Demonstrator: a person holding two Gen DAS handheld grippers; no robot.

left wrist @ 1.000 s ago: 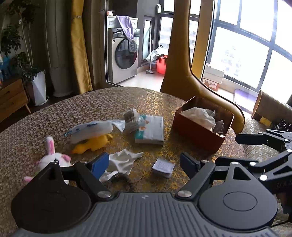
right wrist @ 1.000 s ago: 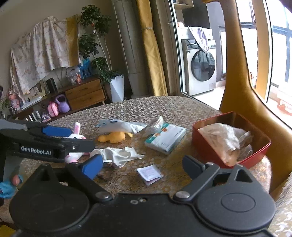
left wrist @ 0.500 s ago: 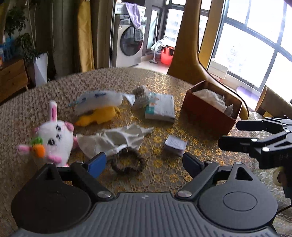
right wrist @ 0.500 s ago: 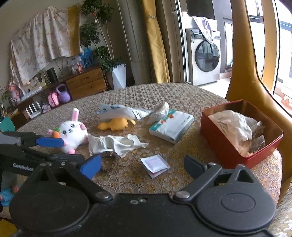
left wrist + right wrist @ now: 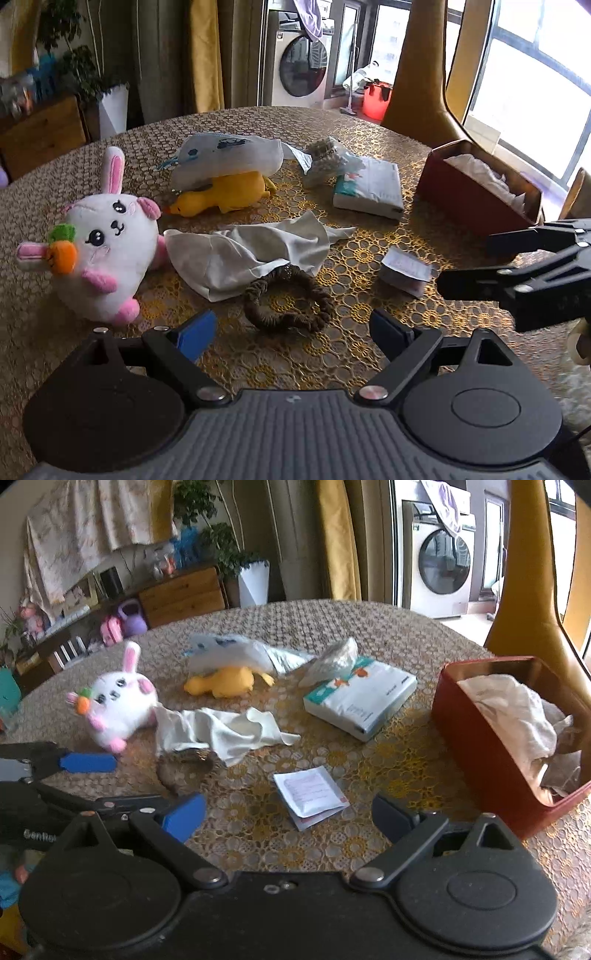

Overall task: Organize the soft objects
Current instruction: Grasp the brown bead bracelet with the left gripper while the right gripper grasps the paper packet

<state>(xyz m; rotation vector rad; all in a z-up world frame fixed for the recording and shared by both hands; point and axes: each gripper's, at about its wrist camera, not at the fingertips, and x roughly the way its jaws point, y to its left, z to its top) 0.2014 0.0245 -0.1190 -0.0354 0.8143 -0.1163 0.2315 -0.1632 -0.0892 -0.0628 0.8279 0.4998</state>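
Observation:
On the gold lace table (image 5: 369,254) lie a white bunny plush (image 5: 107,243), a crumpled white cloth (image 5: 251,251), a yellow duck toy (image 5: 225,194) under a blue-and-white pouch (image 5: 229,157), and a brown scrunchie (image 5: 288,302). My left gripper (image 5: 291,332) hangs open just above and in front of the scrunchie, with nothing between its jaws. In the right wrist view my right gripper (image 5: 288,818) is open over a small paper packet (image 5: 310,794). The bunny plush (image 5: 114,701), cloth (image 5: 221,731) and scrunchie (image 5: 184,768) lie to its left.
A red box (image 5: 491,760) holding crumpled white material stands at the right. A tissue pack (image 5: 362,698) and a clear bag (image 5: 332,661) lie mid-table. A yellow chair back (image 5: 417,74) rises behind. Each gripper shows in the other's view: right gripper (image 5: 465,264), left gripper (image 5: 99,782).
Both grippers have sunk toward the table and tipped down. The bunny, cloth and scrunchie now show larger and nearer. Nothing on the table has moved.

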